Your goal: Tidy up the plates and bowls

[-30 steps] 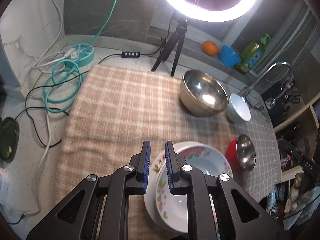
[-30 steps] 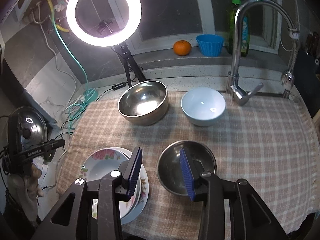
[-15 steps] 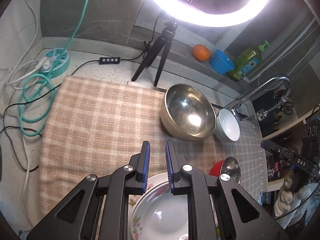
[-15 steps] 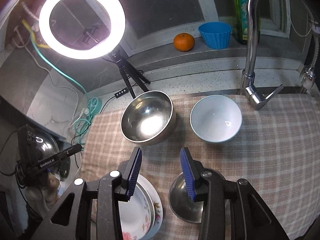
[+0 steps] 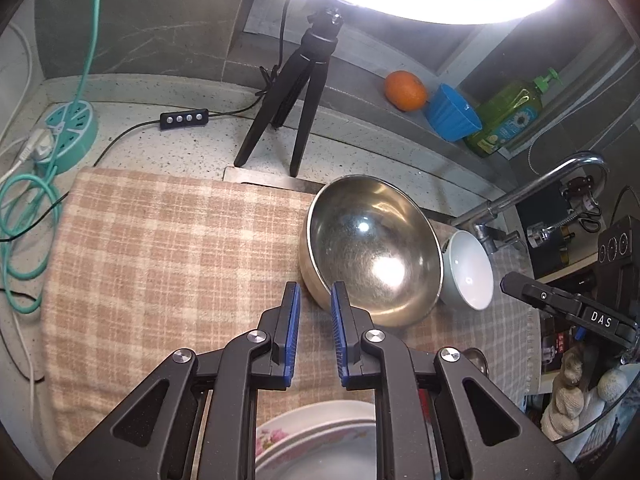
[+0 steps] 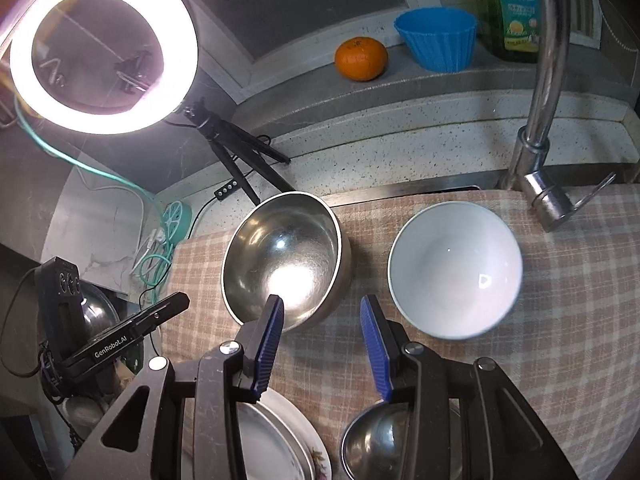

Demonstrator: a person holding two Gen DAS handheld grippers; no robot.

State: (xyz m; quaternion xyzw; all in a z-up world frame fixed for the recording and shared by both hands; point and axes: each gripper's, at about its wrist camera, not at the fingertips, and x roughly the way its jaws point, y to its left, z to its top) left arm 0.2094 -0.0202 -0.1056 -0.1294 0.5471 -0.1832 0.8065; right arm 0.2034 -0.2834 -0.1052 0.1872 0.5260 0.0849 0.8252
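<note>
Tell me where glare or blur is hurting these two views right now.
Left wrist: the ring light blows out the top edge and throws hot spots in the large steel bowl. Right wrist: same lamp flares top left, a bright patch sits in that bowl, and the white bowl is motion-smeared at its right rim.

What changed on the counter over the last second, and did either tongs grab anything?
Both tongs advanced from over the floral plates toward the large steel bowl and white bowl. Neither gripped anything; both remain empty. The dishes stayed put on the checked cloth.
</note>
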